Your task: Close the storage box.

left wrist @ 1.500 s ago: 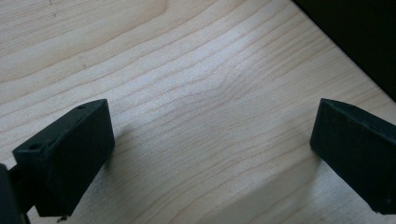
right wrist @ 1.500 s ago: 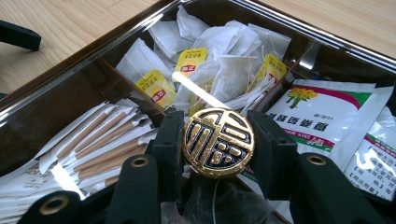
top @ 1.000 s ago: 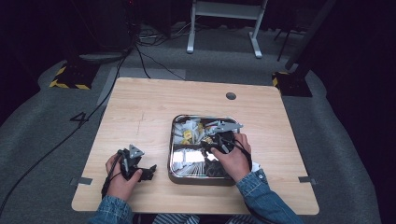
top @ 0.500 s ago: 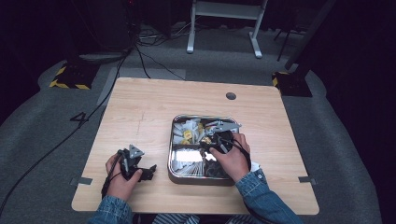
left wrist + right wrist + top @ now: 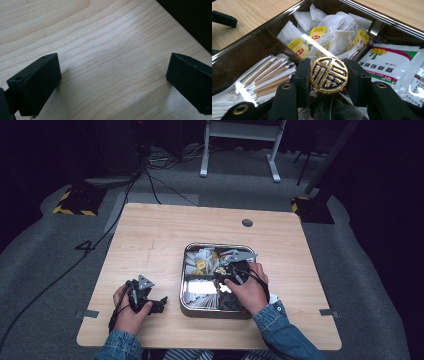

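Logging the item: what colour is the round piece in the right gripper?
Gold with black inlay, clearest in right gripper view.

Tray (image 5: 186, 306) near compartments hidden under right hand (image 5: 250, 290), sachet (image 5: 392, 62) print unreadable

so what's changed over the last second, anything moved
Hardly anything. The right hand-held gripper stays over the metal tray, jaws shut on a round gold and black coin-like disc; any shift is too slight to tell. The left hand-held gripper stays on the wooden table, open and holding nothing. Tea bags and sachets lie as before.
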Tool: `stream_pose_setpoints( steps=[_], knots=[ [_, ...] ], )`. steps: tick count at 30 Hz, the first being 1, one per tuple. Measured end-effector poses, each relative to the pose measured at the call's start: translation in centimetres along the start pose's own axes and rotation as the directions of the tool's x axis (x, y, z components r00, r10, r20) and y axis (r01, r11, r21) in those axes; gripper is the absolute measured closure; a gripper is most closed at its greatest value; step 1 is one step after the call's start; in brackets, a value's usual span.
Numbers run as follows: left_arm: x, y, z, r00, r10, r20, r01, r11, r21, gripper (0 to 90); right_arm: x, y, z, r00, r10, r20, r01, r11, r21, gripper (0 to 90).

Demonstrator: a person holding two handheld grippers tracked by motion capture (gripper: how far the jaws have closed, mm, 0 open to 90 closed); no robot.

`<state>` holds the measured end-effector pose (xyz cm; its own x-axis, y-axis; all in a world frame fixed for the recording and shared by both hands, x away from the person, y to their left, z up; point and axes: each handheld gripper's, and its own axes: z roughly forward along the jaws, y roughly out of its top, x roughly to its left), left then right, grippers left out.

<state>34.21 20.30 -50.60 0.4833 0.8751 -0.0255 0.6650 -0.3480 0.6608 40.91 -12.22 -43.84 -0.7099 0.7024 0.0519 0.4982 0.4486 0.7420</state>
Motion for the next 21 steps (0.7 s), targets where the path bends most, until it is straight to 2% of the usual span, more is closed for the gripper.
stream_pose_setpoints(
  steps=[7, 10, 21],
  knots=[
    [0.0, 0.0, 0.0, 1.0000, 0.000, 0.000, 0.000, 1.0000, 0.000, 0.1, -0.2, 0.0, -0.1, 0.9998, 0.001, -0.019, -0.001, 1.000, 0.003, 58.4],
    [0.0, 0.0, 0.0, 1.0000, 0.000, 0.000, 0.000, 1.0000, 0.000, 0.0, -0.3, 0.2, -0.3, 0.9998, -0.001, -0.021, 0.000, 0.999, -0.034, 53.0],
    [0.0, 0.0, 0.0, 1.0000, 0.001, -0.001, -0.001, 1.0000, -0.001, 0.0, -1.3, 1.7, -3.1, 0.9990, -0.017, -0.041, 0.013, 0.995, -0.095, 45.2]
  ],
)
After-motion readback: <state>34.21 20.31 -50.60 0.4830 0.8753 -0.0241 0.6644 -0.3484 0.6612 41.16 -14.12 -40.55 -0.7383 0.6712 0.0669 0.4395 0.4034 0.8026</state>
